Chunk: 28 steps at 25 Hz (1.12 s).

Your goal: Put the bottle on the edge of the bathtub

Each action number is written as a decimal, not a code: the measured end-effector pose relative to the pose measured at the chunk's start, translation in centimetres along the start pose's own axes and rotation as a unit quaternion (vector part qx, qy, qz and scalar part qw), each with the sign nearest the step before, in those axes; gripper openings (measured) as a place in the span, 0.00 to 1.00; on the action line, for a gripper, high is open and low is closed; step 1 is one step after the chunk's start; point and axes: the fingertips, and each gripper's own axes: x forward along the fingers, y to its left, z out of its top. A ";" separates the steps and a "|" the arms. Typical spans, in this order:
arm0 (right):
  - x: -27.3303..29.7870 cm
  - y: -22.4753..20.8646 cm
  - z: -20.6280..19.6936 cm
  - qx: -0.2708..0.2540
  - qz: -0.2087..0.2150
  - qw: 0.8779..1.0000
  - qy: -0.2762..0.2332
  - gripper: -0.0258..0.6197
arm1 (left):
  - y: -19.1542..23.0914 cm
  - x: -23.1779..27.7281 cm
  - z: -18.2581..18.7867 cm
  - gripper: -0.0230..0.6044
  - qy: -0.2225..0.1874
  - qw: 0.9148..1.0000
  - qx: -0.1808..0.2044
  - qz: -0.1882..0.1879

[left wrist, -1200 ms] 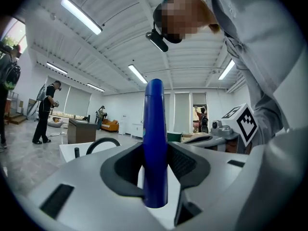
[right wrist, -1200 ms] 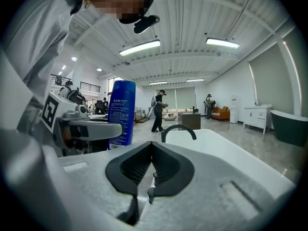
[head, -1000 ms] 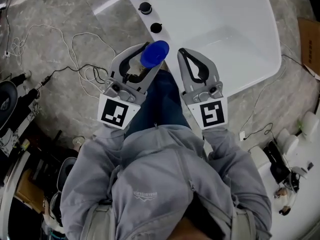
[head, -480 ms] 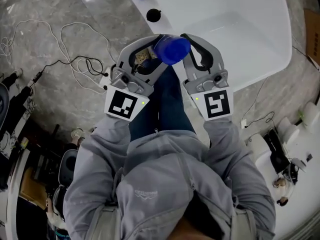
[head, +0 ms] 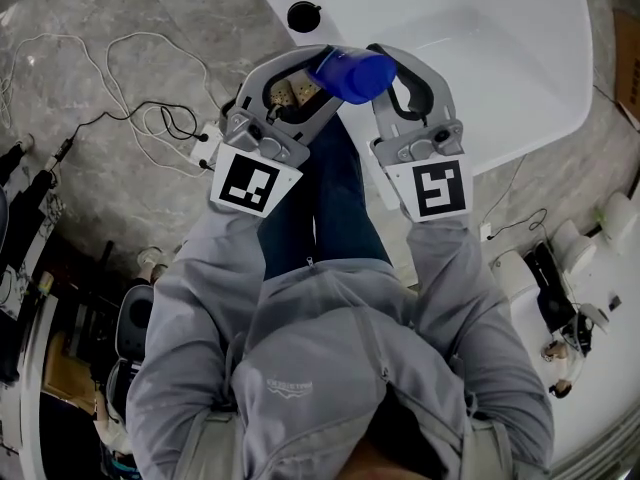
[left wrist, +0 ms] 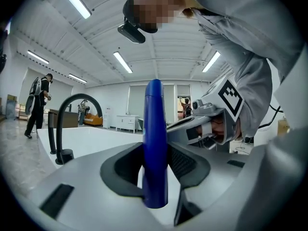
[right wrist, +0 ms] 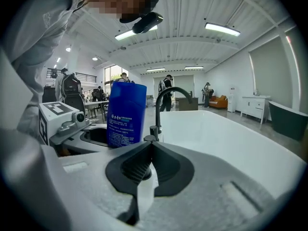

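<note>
The blue bottle is upright between the jaws of my left gripper, whose pads press on its sides. In the left gripper view the bottle rises straight out of the left gripper. It hangs over the near end of the white bathtub, just in front of the rim. My right gripper is close on the bottle's right, shut and holding nothing. From the right gripper view, the bottle shows its label to the left of the right gripper.
Black knobs sit on the tub's rim, and a black arched faucet stands beyond them. Cables lie on the marble floor to the left. Equipment is on the floor at the right. People stand far off in the room.
Both grippers and the bottle have moved forward and to the right, from beside the tub's near rim to over its near end. The left gripper's hold on the bottle is unchanged.
</note>
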 end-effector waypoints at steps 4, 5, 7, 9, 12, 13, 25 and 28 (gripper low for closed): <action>-0.2 -0.4 -1.2 0.003 -0.009 1.000 0.016 0.04 | -0.1 0.6 -1.2 0.28 0.002 1.000 -0.002 -0.004; -0.3 -0.4 -1.6 0.001 -0.010 1.000 0.020 0.04 | -0.1 0.7 -1.5 0.28 0.003 1.000 -0.002 -0.004; -0.4 -0.6 -2.2 0.000 -0.014 1.000 0.026 0.04 | 0.0 1.1 -2.4 0.28 0.005 1.000 -0.004 -0.001; -0.7 -1.0 -2.8 0.003 -0.021 0.999 0.031 0.04 | -0.1 1.4 -3.2 0.28 0.010 1.000 -0.006 0.000; -1.0 -1.1 -3.7 0.008 -0.025 0.999 0.038 0.04 | -0.3 1.8 -4.3 0.28 0.015 1.000 0.000 0.000; -1.1 -1.1 -3.9 0.009 -0.025 0.999 0.039 0.04 | -0.4 2.0 -4.6 0.28 0.016 1.000 0.001 0.000; -1.8 -0.2 -5.8 0.009 -0.023 0.998 0.056 0.04 | -0.2 2.6 -6.8 0.28 0.010 1.000 0.006 0.009; -2.3 -0.1 -5.9 0.006 -0.023 0.998 0.058 0.04 | -0.4 2.6 -6.7 0.28 0.005 1.000 0.012 0.010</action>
